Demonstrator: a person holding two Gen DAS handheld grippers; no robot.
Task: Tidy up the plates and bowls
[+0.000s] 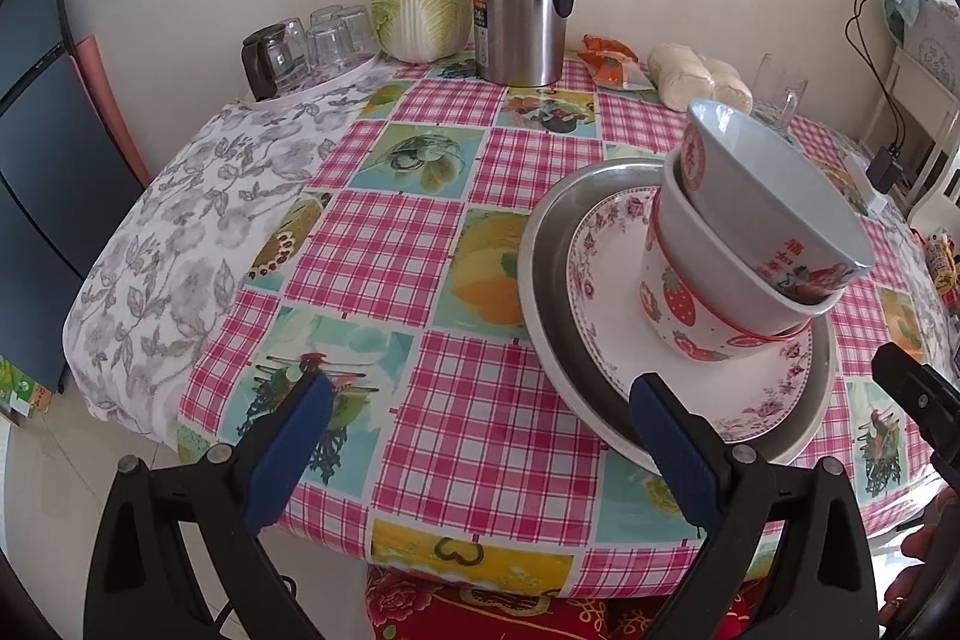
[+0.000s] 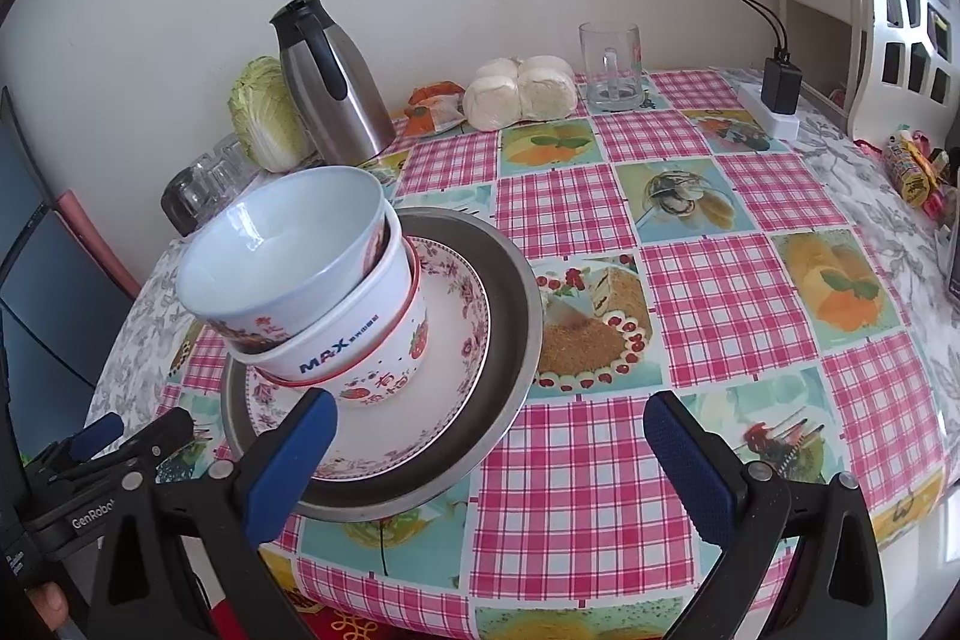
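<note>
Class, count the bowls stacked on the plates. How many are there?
3, nested: top bowl, tilted; MAX bowl beneath it; strawberry bowl lowest, on the floral plate. Another could hide inside.

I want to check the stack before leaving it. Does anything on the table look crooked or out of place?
Yes. The top bowl sits tilted inside the MAX bowl, not nested level, so the stack leans. Below them the strawberry bowl, the floral plate and the metal pan look properly seated. Nothing looks spilled or broken.

We recorded three bowls [image 2: 282,274] nested on a plate [image 2: 456,340] inside a metal pan [image 2: 510,292] on the table [image 2: 720,310], with jug [image 2: 330,82] and cabbage [image 2: 264,118] behind it.
</note>
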